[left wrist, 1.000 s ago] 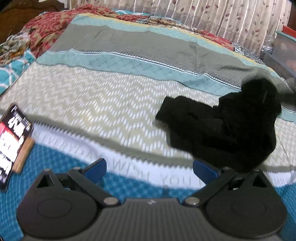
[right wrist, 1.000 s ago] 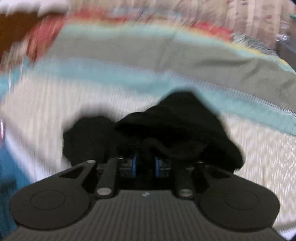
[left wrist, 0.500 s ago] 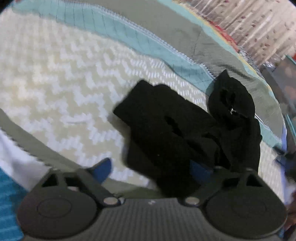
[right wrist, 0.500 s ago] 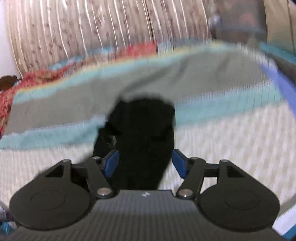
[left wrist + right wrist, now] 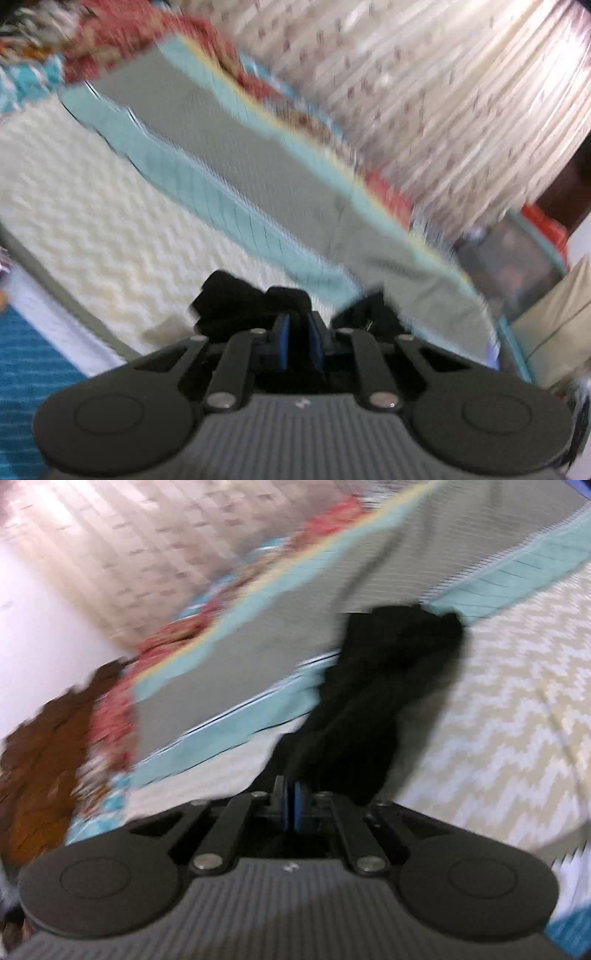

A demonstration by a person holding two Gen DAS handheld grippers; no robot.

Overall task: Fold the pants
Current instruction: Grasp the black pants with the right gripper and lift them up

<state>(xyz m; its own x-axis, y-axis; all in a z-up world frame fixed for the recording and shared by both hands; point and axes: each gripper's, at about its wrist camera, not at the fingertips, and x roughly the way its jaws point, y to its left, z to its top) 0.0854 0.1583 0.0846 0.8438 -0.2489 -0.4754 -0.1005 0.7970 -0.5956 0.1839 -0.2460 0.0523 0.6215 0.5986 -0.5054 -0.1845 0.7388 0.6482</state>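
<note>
Left wrist view, blurred and tilted: bed (image 5: 92,206) under a quilt banded in cream chevron, teal and grey, with a blue patch at the near left corner; red floral cover (image 5: 122,40) bunched at the far edge; pale pleated curtain (image 5: 443,92) with small leaf print behind; a clear storage bin (image 5: 517,258) with an orange lid at right. Black pants (image 5: 236,295) bunched just ahead of the left gripper (image 5: 298,341), dark cloth caught between the blue fingers (image 5: 282,339), which are closing on it

Right wrist view, also blurred, tilted the other way: same quilt, chevron band at right, grey and teal bands running up to the curtain (image 5: 110,535); brown wooden headboard (image 5: 40,768) at left; white wall beside it. The pants (image 5: 384,686) run as a twisted black rope from the right gripper (image 5: 291,808) out across the bed (image 5: 517,720), far end crumpled on the teal band. Fingers (image 5: 300,806) clenched tight on the near end
</note>
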